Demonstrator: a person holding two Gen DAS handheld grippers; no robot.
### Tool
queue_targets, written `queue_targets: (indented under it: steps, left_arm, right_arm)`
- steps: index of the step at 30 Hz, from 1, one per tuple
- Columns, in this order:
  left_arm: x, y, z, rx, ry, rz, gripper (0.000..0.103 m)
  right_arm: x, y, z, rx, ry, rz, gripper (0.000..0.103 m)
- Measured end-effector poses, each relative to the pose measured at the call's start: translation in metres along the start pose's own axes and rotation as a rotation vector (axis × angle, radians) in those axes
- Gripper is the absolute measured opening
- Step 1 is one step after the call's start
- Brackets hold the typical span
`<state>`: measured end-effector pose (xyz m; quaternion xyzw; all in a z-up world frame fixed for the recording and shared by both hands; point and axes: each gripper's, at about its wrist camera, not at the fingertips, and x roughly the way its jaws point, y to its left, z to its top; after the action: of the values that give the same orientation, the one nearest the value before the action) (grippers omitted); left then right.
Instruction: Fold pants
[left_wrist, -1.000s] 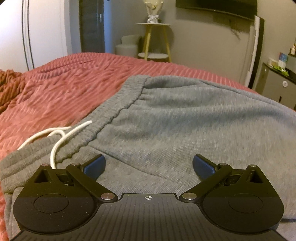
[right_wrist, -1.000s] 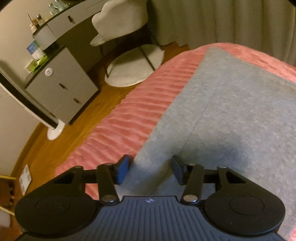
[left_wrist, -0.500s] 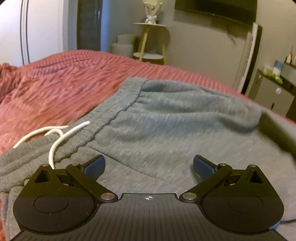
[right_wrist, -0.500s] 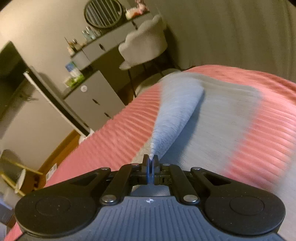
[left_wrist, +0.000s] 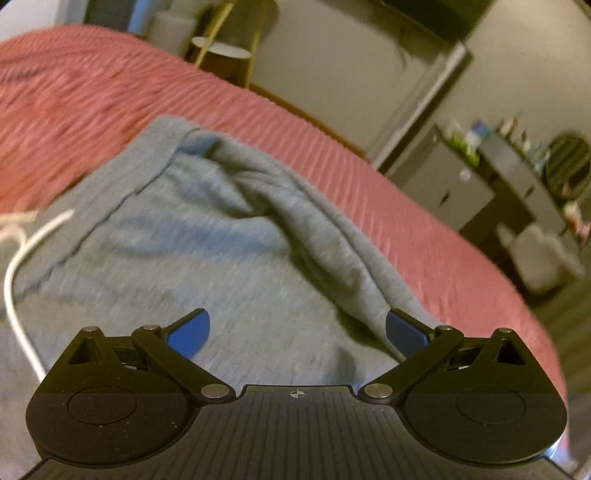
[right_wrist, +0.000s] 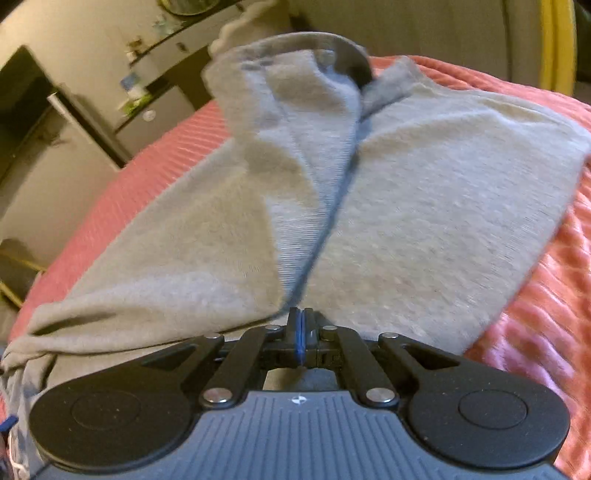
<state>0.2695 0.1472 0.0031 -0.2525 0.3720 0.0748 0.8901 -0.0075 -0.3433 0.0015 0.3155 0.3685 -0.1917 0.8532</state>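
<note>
Grey pants (right_wrist: 406, 206) pinched by right hand-held gripper (right_wrist: 301, 334), left hand-held gripper (left_wrist: 295, 332) spread

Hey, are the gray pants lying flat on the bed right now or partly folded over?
Partly folded. The right gripper is shut on the gray pants, pulling a raised ridge of cloth over the rest; the left gripper is open above them.

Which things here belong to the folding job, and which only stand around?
For the job: grey pants; drawstring; right gripper, shut on the pants; left gripper, open; pink bedspread.
Standing around: drawer cabinet; side table.
</note>
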Motion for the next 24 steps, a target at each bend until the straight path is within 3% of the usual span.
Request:
queue_targets:
  steps: [3, 6, 10, 13, 15, 18, 20, 21, 22, 23, 24]
  left_arm:
    - [0.017, -0.03, 0.015, 0.106, 0.036, 0.058, 0.103]
    - [0.05, -0.047, 0.027, 0.112, 0.135, 0.085, 0.103]
    - [0.083, -0.047, 0.037, 0.01, 0.225, 0.123, 0.103]
    - [0.091, -0.038, 0.046, -0.095, 0.239, 0.085, 0.103]
    - [0.094, -0.034, 0.054, -0.117, 0.256, 0.039, 0.103]
    - [0.099, -0.037, 0.06, -0.081, 0.261, 0.022, 0.101]
    - [0.103, -0.041, 0.058, -0.014, 0.269, 0.043, 0.056]
    - [0.104, -0.041, 0.055, 0.005, 0.275, 0.047, 0.055]
    - [0.1, -0.039, 0.053, 0.002, 0.26, 0.024, 0.047]
    - [0.096, -0.035, 0.053, -0.01, 0.254, -0.006, 0.031]
    - [0.092, -0.028, 0.051, -0.033, 0.267, -0.031, 0.027]
  right_arm:
    - [0.002, -0.007, -0.003, 0.001, 0.007, 0.023, 0.002]
    - [0.001, -0.022, -0.006, 0.091, 0.011, 0.08, 0.002]
    - [-0.001, -0.03, -0.011, 0.137, 0.009, 0.113, 0.002]
    - [0.004, -0.027, -0.009, 0.118, 0.005, 0.11, 0.003]
    - [0.005, -0.026, -0.007, 0.101, 0.003, 0.119, 0.008]
    - [0.002, -0.016, -0.001, 0.029, -0.005, 0.121, 0.025]
    - [-0.004, -0.01, 0.002, -0.018, -0.044, 0.112, 0.044]
    - [-0.009, -0.006, 0.006, -0.05, -0.085, 0.097, 0.054]
    - [-0.013, -0.003, 0.009, -0.076, -0.127, 0.075, 0.06]
    - [-0.017, 0.001, 0.013, -0.117, -0.18, 0.052, 0.068]
    - [-0.019, 0.007, 0.017, -0.174, -0.229, 0.027, 0.072]
